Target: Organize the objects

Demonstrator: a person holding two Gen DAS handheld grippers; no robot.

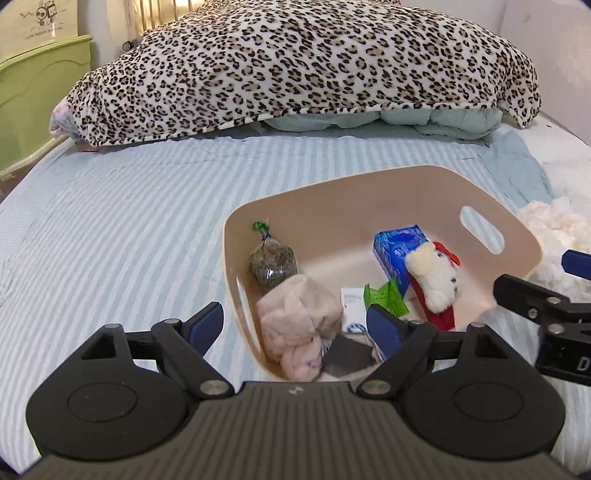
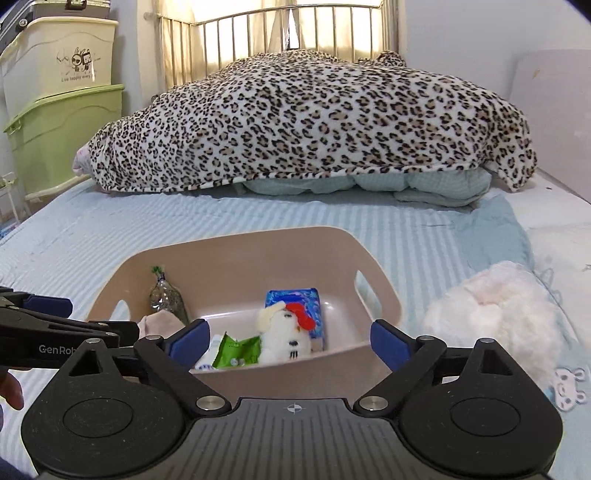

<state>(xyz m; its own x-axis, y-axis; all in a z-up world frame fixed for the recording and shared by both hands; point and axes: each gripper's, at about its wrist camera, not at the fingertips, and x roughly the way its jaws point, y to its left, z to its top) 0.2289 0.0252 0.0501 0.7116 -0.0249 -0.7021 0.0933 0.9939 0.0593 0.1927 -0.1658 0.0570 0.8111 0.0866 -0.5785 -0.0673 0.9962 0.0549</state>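
Observation:
A beige plastic basket (image 1: 424, 184) (image 2: 240, 247) stands on the striped bed. It holds a white plush toy with a red bow (image 1: 436, 277) (image 2: 284, 332), a blue tissue pack (image 1: 399, 247) (image 2: 295, 299), a green packet (image 1: 384, 295) (image 2: 240, 347), a clear bag of dark grains (image 1: 273, 264) (image 2: 166, 299), a pink cloth (image 1: 299, 317) (image 2: 159, 321) and a white card (image 1: 352, 306). My left gripper (image 1: 295, 325) is open over the basket's near left corner, empty. My right gripper (image 2: 291, 341) is open at the basket's near rim, empty.
A fluffy pale pink bundle (image 2: 498, 314) (image 1: 554, 229) lies right of the basket. A leopard blanket (image 2: 314, 122) over a folded quilt fills the far bed. Green and cream storage boxes (image 2: 62, 136) stand at left, a metal headboard (image 2: 277, 33) behind.

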